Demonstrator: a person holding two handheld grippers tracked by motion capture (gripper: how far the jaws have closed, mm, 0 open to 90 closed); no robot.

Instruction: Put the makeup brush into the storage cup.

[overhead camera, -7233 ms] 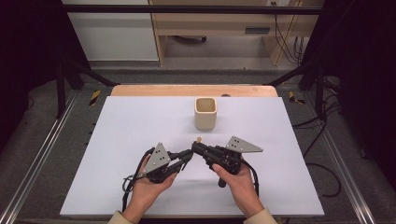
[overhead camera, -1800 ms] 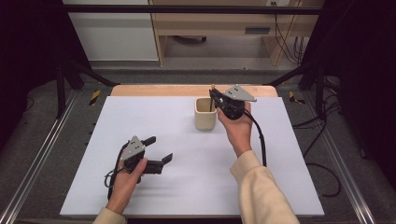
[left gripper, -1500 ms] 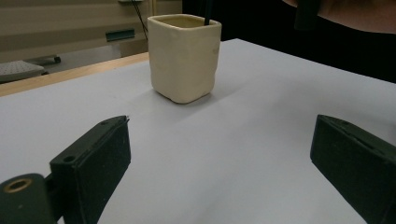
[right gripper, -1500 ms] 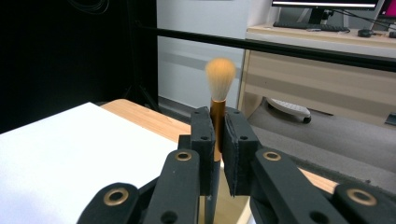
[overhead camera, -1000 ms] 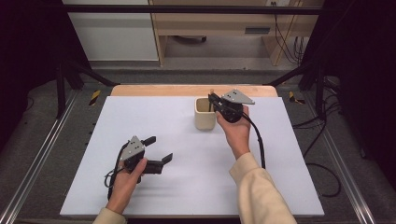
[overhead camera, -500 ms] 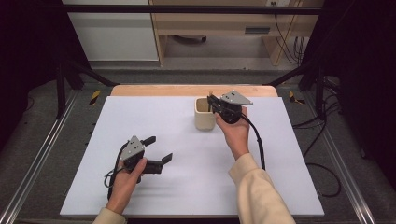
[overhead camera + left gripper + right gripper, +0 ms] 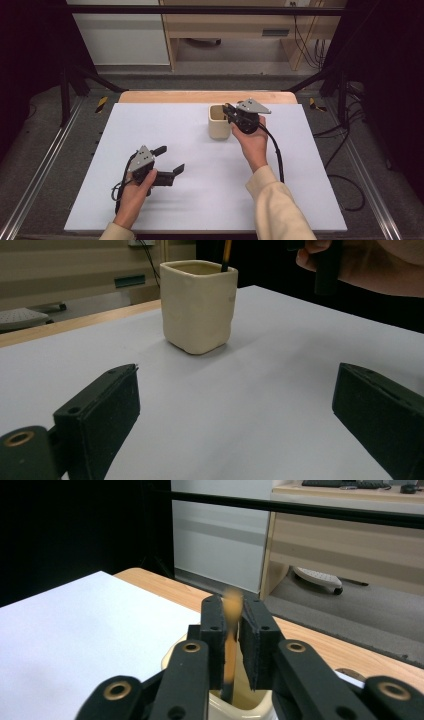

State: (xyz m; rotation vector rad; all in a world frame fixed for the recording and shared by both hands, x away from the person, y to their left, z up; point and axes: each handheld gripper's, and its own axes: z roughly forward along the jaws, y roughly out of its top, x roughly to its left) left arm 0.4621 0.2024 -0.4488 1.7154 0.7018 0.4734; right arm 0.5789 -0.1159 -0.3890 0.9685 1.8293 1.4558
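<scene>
The big white worktop [image 7: 165,130] has one small thing standing on it: a cream cup [image 7: 218,122] with squarish sides, near the far edge. The job in hand looks like putting a pencil into that cup, and it seems almost done. The right tongs [image 7: 229,109] hang just above the cup's open top, on its right side. They are closed on a thin orange-brown pencil [image 7: 231,645], and they have just started to let go a tiny bit. The pencil is between the two black jaws, and its top looks blurry in the right gripper view, so it may be starting to slip. The left tongs [image 7: 171,159] are near the front of the worktop, well apart from the cup. Their jaws are wide open, with nothing between them, and they point toward the cup. The pencil stands almost straight up and down. Its long side runs from top to bottom, its lower end is down inside the cup, and its upper end pokes up past the jaws. I cannot tell which end is the sharp one. The next move, I think, is to open the right tongs more so the pencil drops in. Then the hand should lift straight up, so it does not bump the cup or tip it over.
</scene>
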